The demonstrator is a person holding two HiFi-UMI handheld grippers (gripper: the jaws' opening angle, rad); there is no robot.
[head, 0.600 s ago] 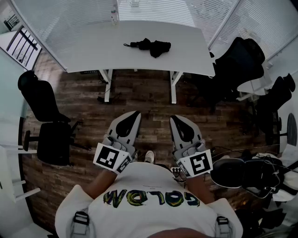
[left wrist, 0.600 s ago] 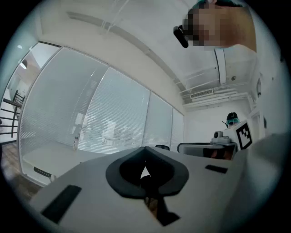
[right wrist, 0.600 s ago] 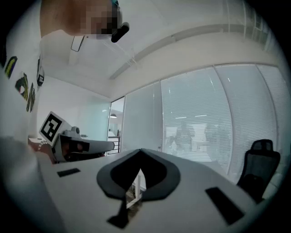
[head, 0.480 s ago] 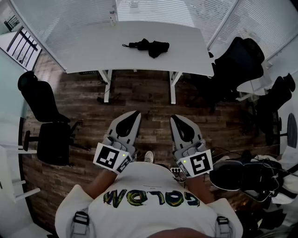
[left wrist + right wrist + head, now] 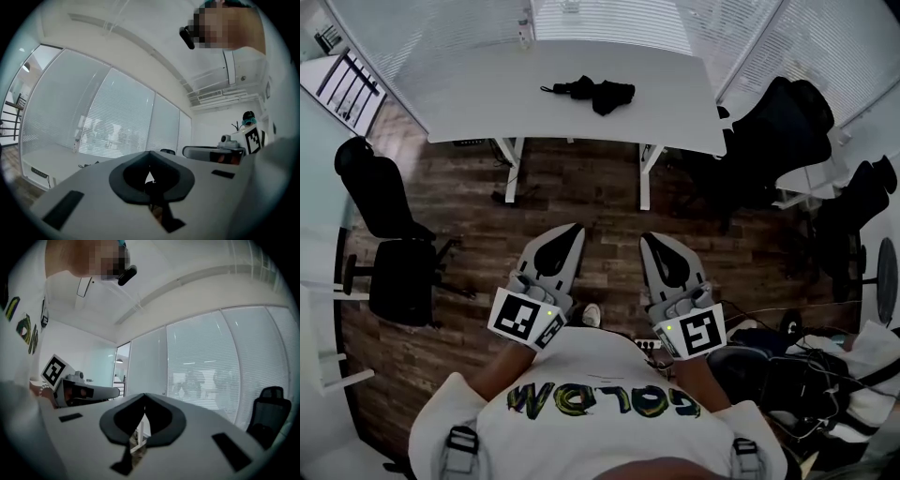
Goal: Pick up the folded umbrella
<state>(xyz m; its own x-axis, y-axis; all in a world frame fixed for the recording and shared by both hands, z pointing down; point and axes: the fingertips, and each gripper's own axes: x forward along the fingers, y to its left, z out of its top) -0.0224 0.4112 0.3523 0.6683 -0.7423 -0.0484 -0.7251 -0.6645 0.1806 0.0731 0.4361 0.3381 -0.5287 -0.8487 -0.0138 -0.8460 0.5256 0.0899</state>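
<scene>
A black folded umbrella (image 5: 591, 93) lies on the white table (image 5: 487, 103) far ahead of me in the head view, its thin handle end pointing left. My left gripper (image 5: 569, 229) and right gripper (image 5: 646, 238) are held level close to my body, over the wooden floor, well short of the table. Both have their jaws together with nothing between them. In the left gripper view the left gripper (image 5: 149, 153) shows tips touching; the table (image 5: 42, 159) lies low on the left. The right gripper (image 5: 144, 395) looks the same in its own view.
A black office chair (image 5: 389, 234) stands at the left, another black chair (image 5: 783, 131) at the table's right end. Bags and cables (image 5: 806, 375) lie on the floor at my right. Window blinds (image 5: 609, 19) run behind the table.
The whole head view has shifted slightly: the table and umbrella sit a little higher and further left in frame. Both grippers keep their pose.
</scene>
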